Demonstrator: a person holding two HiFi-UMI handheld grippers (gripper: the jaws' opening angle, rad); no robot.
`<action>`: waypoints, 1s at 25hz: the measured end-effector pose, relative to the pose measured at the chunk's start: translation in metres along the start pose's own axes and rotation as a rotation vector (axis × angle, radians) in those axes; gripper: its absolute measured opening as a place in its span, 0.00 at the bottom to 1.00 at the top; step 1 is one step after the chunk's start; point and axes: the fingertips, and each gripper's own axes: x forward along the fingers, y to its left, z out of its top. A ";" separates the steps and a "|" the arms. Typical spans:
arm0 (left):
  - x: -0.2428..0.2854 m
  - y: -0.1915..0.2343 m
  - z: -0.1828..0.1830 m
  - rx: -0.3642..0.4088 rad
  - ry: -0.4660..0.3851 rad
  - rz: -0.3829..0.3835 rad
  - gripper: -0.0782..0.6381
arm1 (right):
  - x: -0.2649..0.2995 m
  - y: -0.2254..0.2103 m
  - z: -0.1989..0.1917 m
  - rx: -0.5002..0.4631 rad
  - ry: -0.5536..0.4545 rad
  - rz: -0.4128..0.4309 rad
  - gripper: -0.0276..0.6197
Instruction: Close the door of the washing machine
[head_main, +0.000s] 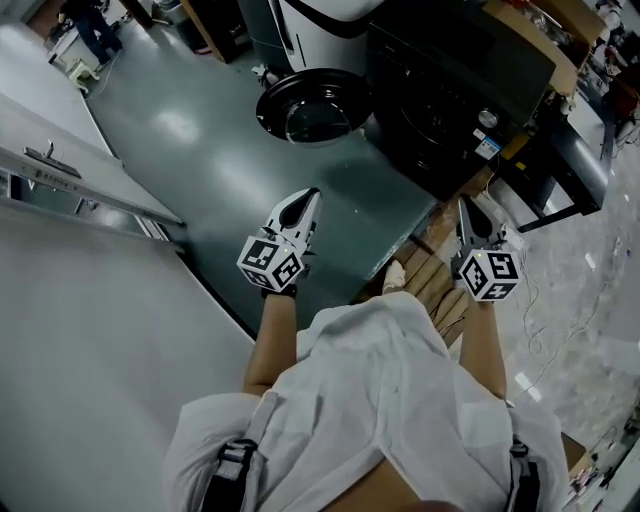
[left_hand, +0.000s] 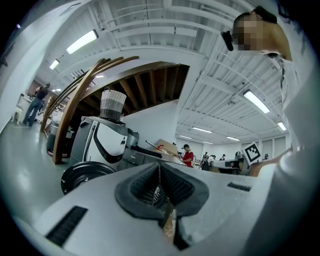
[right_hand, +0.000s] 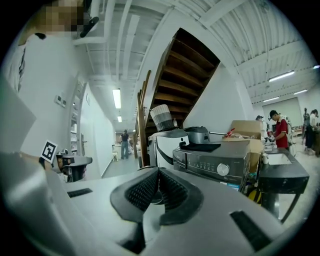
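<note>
The open door (head_main: 312, 105) lies straight ahead of the left gripper (head_main: 310, 195), nearer it than the right gripper (head_main: 463, 205); both jaws closed, empty.

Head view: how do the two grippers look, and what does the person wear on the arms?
Both the left gripper and the right gripper have pale, tapering jaws and a white cube with black square markers. Their pads are dark and ribbed. The person wears a white shirt with dark shoulder straps; the forearms are uncovered.
</note>
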 end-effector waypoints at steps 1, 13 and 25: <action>0.007 0.000 -0.004 0.002 0.009 -0.002 0.13 | 0.006 -0.005 -0.003 -0.002 0.002 0.004 0.09; 0.147 0.012 -0.012 0.058 0.106 -0.018 0.13 | 0.108 -0.104 -0.001 -0.053 0.069 0.080 0.09; 0.206 0.035 0.006 0.085 0.093 0.053 0.14 | 0.180 -0.139 0.017 -0.091 0.092 0.204 0.09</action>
